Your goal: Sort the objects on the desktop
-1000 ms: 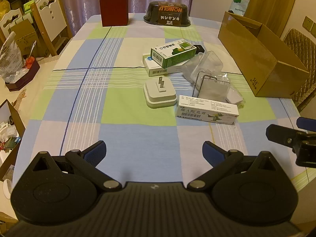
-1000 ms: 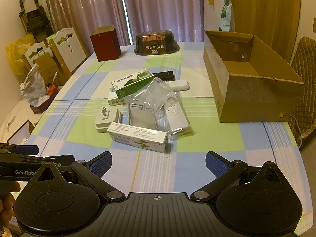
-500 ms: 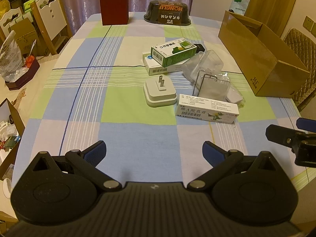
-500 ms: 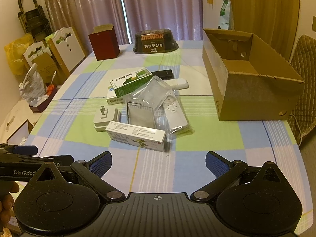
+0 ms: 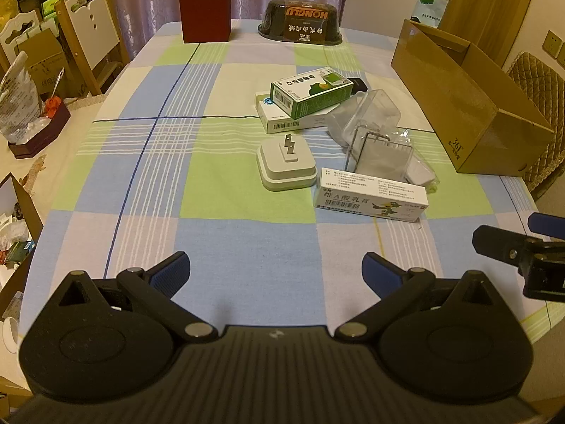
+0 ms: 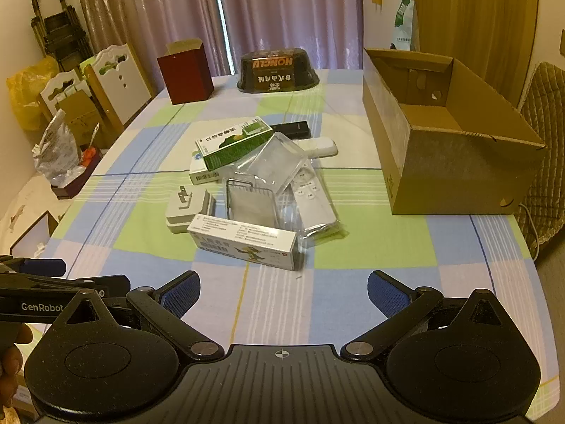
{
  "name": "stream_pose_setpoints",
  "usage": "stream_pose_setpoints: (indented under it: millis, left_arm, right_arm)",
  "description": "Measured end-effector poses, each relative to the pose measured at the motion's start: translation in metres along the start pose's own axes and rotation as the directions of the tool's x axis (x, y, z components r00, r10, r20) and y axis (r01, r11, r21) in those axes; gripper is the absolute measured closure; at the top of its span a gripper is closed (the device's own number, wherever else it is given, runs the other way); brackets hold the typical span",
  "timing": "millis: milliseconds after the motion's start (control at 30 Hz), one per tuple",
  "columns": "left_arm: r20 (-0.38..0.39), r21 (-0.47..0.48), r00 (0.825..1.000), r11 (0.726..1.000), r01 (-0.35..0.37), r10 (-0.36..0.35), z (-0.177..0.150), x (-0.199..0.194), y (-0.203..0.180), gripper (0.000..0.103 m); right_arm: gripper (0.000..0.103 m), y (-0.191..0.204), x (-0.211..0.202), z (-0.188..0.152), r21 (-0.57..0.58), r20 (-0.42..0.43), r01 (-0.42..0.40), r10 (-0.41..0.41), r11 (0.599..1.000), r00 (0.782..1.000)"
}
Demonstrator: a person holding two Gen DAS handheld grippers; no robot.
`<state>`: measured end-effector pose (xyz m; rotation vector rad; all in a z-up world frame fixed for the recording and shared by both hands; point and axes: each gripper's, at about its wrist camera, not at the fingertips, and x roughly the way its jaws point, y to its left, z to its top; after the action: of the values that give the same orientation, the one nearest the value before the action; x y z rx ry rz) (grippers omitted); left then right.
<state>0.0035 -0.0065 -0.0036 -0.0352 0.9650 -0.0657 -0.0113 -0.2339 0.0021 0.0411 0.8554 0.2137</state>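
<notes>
While both claws hang over the near edge of the checked cloth table [image 5: 148, 183], neither one holds anything. The left gripper [image 5: 275, 268] has its blue ribbed pads wide apart, and so does the right gripper [image 6: 282, 289]. In the middle of the table lies a small heap. A long white carton [image 6: 243, 243] sits at the front, touching a chunky grey plug [image 5: 286, 166] with metal prongs pointing up. Behind them are shiny clear plastic cases [image 6: 272, 166], a flat white remote [image 6: 312, 205] and a green box [image 5: 310, 92] resting on a white one. An open brown cardboard box [image 6: 455, 173] stands well apart on the right.
</notes>
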Motion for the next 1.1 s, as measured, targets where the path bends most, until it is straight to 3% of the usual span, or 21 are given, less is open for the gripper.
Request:
stream_pose_setpoints:
  millis: [667, 900, 1100]
  left_arm:
    - [-0.013, -0.013, 1.000, 1.000, 0.000, 0.000, 0.000, 0.004, 0.001, 0.001]
    - [0.017, -0.043, 0.999, 0.998, -0.044, 0.044, -0.003, -0.001, 0.006, 0.001]
    - [0.067, -0.016, 0.994, 0.996, -0.085, 0.086, -0.006, -0.013, 0.006, 0.001]
  right_arm:
    - [0.000, 0.000, 0.007, 0.002, -0.018, -0.008, -0.019, 0.019, 1.000, 1.000]
    - [0.000, -0.003, 0.003, -0.001, -0.136, 0.044, -0.071, 0.078, 0.988, 0.996]
    - [0.000, -0.012, 0.010, 0.002, -0.243, 0.026, -0.161, 0.172, 0.957, 0.985]
